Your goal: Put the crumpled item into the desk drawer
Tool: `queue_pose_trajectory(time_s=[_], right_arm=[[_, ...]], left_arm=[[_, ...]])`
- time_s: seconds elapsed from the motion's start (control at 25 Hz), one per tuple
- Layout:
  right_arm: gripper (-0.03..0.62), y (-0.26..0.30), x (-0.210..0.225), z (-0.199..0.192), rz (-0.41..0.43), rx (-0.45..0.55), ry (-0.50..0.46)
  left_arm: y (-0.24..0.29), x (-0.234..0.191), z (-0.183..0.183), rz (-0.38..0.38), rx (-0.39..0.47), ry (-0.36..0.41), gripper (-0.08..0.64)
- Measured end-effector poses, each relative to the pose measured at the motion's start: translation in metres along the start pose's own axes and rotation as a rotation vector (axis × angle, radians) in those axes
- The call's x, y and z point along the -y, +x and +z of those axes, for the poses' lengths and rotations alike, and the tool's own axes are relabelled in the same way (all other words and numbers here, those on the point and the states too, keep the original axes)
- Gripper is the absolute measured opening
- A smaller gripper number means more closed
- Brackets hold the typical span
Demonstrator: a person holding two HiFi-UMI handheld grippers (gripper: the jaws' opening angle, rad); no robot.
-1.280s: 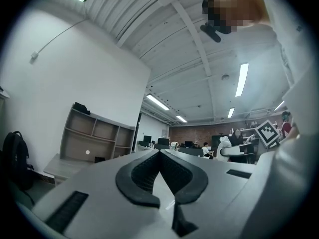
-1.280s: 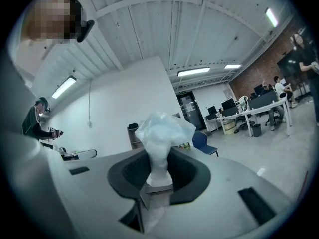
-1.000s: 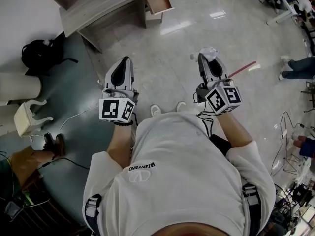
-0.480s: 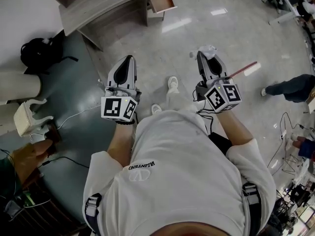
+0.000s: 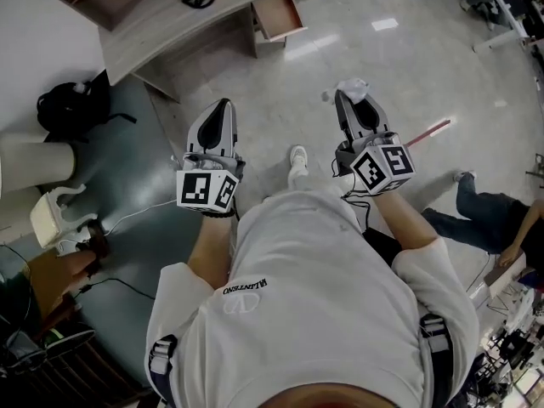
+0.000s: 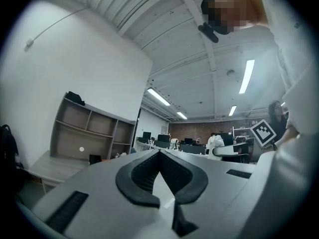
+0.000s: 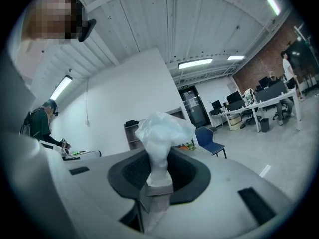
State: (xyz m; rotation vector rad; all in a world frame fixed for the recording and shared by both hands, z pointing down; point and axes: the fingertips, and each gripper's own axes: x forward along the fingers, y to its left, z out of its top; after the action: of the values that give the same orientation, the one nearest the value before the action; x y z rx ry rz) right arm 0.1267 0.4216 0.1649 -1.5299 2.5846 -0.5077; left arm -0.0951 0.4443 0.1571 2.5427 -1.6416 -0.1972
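Observation:
A crumpled white item [image 5: 354,87] sticks out of the tips of my right gripper [image 5: 348,96], which is shut on it. In the right gripper view the crumpled white item [image 7: 162,131] stands up between the dark pads of the right gripper [image 7: 159,164]. My left gripper [image 5: 223,105] is held level beside the right one, its jaws closed to a point with nothing in them. The left gripper view shows the left gripper [image 6: 159,154] with its pads meeting at the tip. The desk drawer [image 5: 281,14] stands pulled out of the grey desk [image 5: 161,29], far ahead at the top of the head view.
A black backpack [image 5: 65,102] lies on the dark floor area at the left, near a white seat [image 5: 54,217] and cables. A red stick [image 5: 429,131] lies on the pale tiles at the right. Another person's legs [image 5: 476,220] are at the far right.
Both grippers have moved forward together toward the desk, which now sits lower and closer in the head view. My foot has stepped ahead. The bystander at the right has shifted.

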Motion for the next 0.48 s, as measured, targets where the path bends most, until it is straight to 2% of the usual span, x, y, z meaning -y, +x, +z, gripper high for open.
queue_pose_trajectory(time_s=[0.2, 0.48], right_arm=[[0.083, 0.049, 0.041, 0.013, 0.027, -0.018, 0.006], [0.083, 0.086, 0.090, 0.025, 0.065, -0.023, 0.026]], left_arm=[[0.063, -0.011, -0.001, 0.018, -0.002, 0.009, -0.002], [0.119, -0.009, -0.010, 0.057, -0.014, 0.030, -0.002]])
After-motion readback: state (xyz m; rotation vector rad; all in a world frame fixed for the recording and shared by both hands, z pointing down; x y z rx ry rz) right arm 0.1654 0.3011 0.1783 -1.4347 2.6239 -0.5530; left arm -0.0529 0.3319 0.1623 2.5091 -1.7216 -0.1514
